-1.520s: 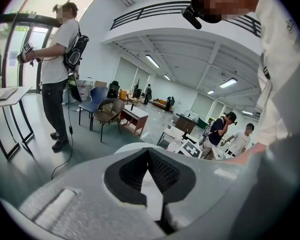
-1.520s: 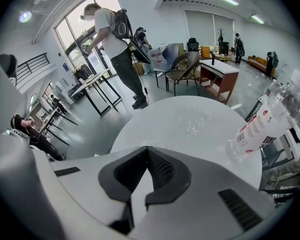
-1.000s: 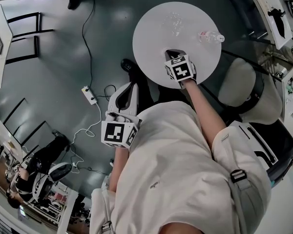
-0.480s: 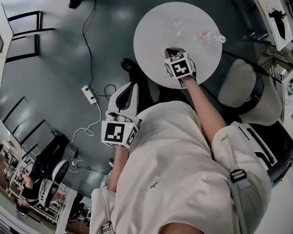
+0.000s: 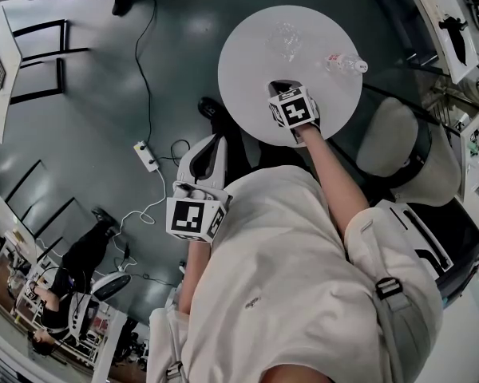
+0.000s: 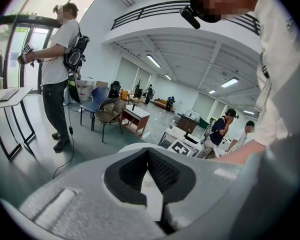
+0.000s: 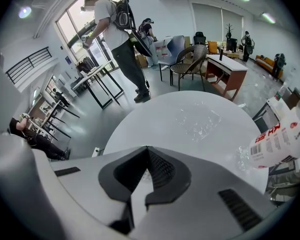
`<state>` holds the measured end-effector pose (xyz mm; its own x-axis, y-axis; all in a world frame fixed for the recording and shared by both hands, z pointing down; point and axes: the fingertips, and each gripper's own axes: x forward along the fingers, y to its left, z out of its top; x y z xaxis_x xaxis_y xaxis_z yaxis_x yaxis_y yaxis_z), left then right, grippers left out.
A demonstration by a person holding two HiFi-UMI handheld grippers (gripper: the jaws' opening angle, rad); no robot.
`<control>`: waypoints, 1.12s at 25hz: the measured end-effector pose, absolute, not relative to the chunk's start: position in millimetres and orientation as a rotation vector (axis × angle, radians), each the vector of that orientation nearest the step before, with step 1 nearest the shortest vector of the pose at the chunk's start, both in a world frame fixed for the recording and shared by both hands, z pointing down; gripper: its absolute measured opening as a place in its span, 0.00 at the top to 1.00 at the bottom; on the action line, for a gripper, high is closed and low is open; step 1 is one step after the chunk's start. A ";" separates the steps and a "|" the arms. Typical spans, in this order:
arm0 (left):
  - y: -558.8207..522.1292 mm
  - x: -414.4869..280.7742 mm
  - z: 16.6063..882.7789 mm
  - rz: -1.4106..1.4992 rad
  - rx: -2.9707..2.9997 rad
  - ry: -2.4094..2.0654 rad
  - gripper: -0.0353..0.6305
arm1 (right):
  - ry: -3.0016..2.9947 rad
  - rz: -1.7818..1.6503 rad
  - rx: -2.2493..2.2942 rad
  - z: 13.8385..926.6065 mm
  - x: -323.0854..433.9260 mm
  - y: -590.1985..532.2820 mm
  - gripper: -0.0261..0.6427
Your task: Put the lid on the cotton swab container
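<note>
A clear plastic cotton swab container (image 5: 286, 38) sits on the far part of the round white table (image 5: 247, 70). In the right gripper view the container (image 7: 200, 121) is a faint glassy shape ahead of the jaws, and I cannot tell its lid apart from it. My right gripper (image 5: 281, 84) hovers over the table's near part, short of the container, shut and empty (image 7: 146, 149). My left gripper (image 5: 216, 139) hangs off the table at its near left edge, low by my body, also shut on nothing (image 6: 148, 151).
A plastic water bottle (image 5: 345, 61) with a red and white label (image 7: 280, 136) lies on the table's right side. Chairs (image 5: 399, 146) stand right of the table. A power strip and cable (image 5: 148, 156) lie on the floor to the left. People stand in the room beyond.
My right gripper has edged slightly forward over the table. The left gripper and the things on the table have stayed put.
</note>
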<state>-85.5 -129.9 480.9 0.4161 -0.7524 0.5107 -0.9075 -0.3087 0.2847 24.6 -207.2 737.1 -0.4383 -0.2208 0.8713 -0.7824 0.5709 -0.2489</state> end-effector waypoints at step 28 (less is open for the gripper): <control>-120.7 -50.5 453.4 0.387 2.279 -1.421 0.93 | -2.008 1.016 0.829 703.8 38.9 -173.7 0.95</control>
<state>-50.5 -120.7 453.4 0.4376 -0.7808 0.4460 -0.8991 -0.3861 0.2062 38.9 -173.7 703.8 -0.5286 -0.2155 0.8211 -0.7894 0.4806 -0.3820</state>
